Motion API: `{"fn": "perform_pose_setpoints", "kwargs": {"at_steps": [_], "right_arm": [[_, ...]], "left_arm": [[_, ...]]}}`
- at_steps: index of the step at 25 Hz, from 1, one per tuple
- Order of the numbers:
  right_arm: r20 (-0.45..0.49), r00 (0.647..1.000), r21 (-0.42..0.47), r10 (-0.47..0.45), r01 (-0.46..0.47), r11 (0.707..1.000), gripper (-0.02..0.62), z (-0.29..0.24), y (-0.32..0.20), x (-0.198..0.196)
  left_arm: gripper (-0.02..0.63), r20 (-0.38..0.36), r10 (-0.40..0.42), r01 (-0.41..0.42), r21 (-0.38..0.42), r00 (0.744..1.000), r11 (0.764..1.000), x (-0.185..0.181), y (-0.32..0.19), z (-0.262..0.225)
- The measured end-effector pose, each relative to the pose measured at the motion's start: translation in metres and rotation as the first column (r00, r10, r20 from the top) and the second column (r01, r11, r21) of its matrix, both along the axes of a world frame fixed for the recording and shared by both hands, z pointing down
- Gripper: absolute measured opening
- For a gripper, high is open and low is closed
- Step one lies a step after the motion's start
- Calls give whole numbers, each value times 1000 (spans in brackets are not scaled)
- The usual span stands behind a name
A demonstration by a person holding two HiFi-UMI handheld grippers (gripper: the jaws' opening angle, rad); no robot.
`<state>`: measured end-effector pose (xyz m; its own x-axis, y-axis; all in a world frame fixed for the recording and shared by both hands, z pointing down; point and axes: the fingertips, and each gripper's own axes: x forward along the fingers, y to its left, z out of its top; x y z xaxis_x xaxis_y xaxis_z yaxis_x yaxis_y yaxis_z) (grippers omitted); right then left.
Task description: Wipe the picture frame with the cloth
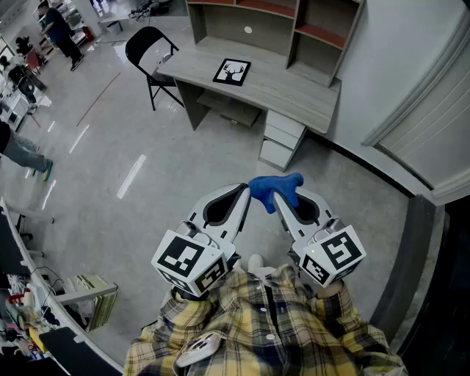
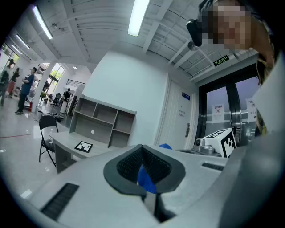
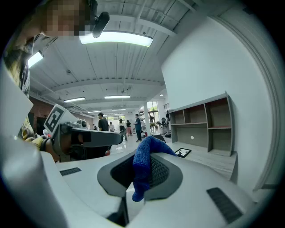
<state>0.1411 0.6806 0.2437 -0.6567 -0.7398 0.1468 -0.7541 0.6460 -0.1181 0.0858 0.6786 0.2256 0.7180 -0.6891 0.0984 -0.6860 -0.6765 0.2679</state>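
A grey floor (image 1: 147, 132) is seen from steeply above, with a pale wooden surface (image 1: 294, 95) standing well ahead against the wall. A shelf unit (image 1: 220, 22) is carried on the back of that surface. A black folding chair (image 1: 147, 48) is placed just beside its left end.

Close to the person's checked shirt (image 1: 257, 323), the left hand-held gripper (image 1: 244, 192) and the right hand-held gripper (image 1: 283, 205) are held tip to tip above the floor.

The picture frame (image 1: 232, 72), showing a deer's head, is laid flat on the surface, well apart from both.

The blue cloth (image 1: 273, 185) is clamped in the right hand-held gripper, its end sticking up past the tips. The left hand-held gripper is clenched, with a sliver of the cloth caught between its pads (image 2: 158, 167).
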Motion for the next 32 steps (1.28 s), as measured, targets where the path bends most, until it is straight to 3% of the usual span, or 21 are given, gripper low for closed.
{"fn": "perform_pose_setpoints", "kwargs": {"at_steps": [6,17,25,32], "right_arm": [[5,1000,-7,8,-8,1000,41,5,8,16],[19,1000,-31,7,-6,999,41,19,10,34],[20,1000,-64,-14,15,998,41,31,-48,5],[14,1000,-64,-25,26,998,41,26,-150,-44]], "left_arm": [[5,13,0,0,-2,1000,1000,12,6,6],[5,18,-75,75,-5,997,997,4,-4,13],[5,8,-98,99,-27,995,995,-27,-68,28],[5,19,-73,73,-19,997,997,-66,-168,25]]}}
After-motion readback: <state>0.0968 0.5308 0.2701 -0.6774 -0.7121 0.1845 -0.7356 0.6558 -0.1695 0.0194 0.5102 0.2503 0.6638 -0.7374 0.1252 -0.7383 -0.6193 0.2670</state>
